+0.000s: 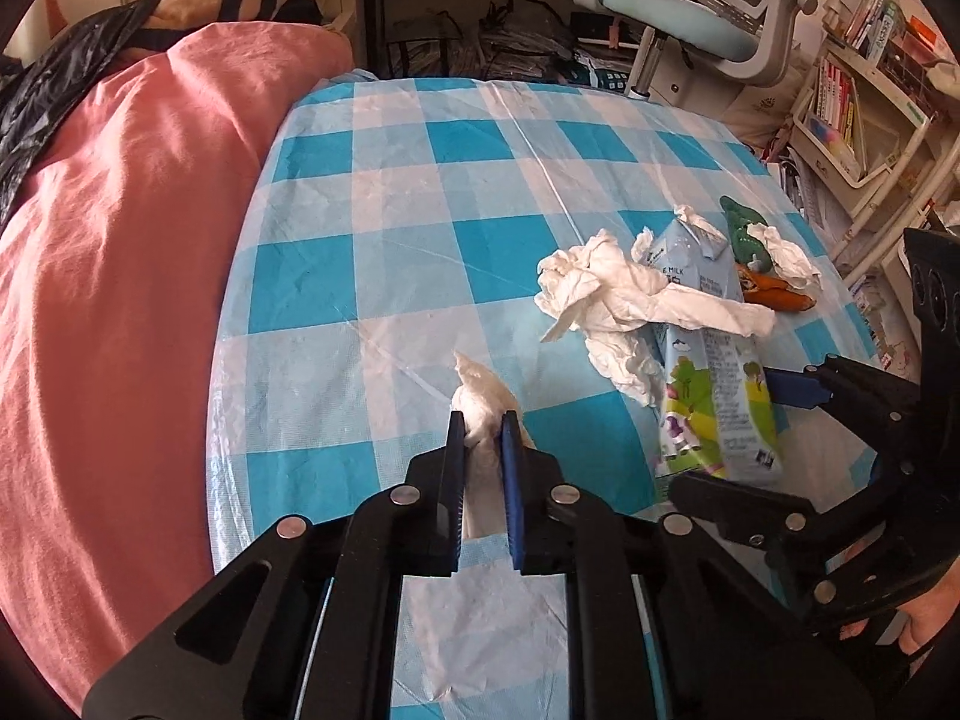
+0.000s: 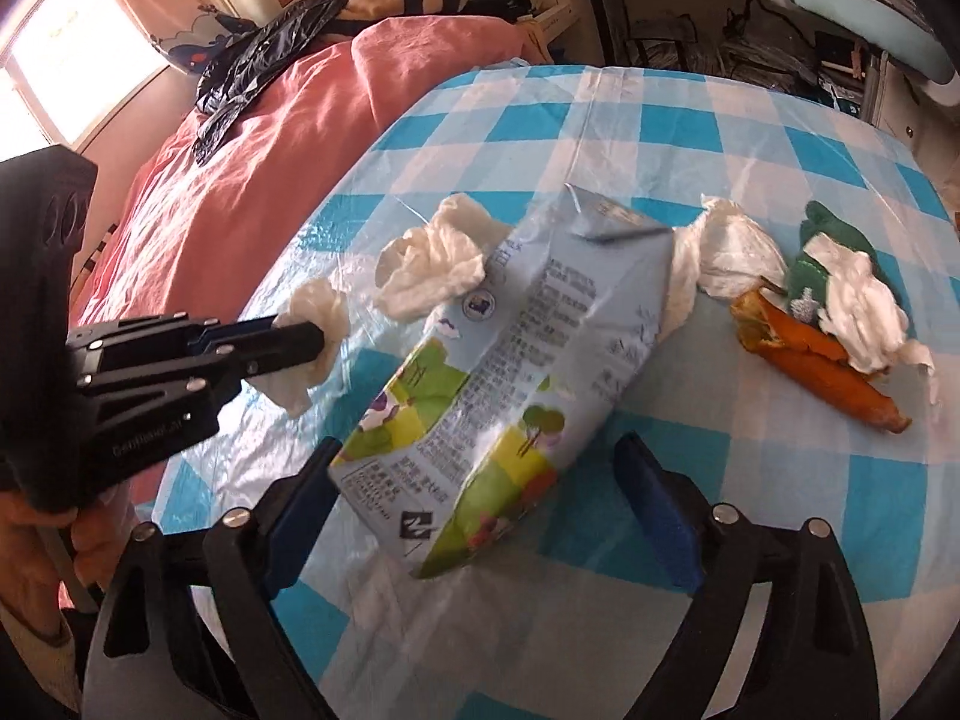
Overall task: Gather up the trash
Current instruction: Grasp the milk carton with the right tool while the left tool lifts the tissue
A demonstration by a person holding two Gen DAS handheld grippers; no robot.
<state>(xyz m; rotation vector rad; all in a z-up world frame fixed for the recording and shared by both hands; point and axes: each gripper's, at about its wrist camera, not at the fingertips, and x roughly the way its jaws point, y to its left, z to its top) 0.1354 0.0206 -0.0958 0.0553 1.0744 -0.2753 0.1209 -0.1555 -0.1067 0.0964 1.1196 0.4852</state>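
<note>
Nearest, the left gripper [image 1: 483,429] pinches 1 crumpled white tissue wad [image 1: 480,402] above the blue-and-white checked plastic tablecloth [image 1: 420,192]. Right of it, the right gripper [image 2: 480,480] gapes wide around the pale-blue milk carton [image 2: 516,354], orange peel [image 2: 822,360] far right.

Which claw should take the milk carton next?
Right. The right claw is open with its fingers on either side of the milk carton's near end. The left claw is already shut on a crumpled tissue, away from the carton.
</note>
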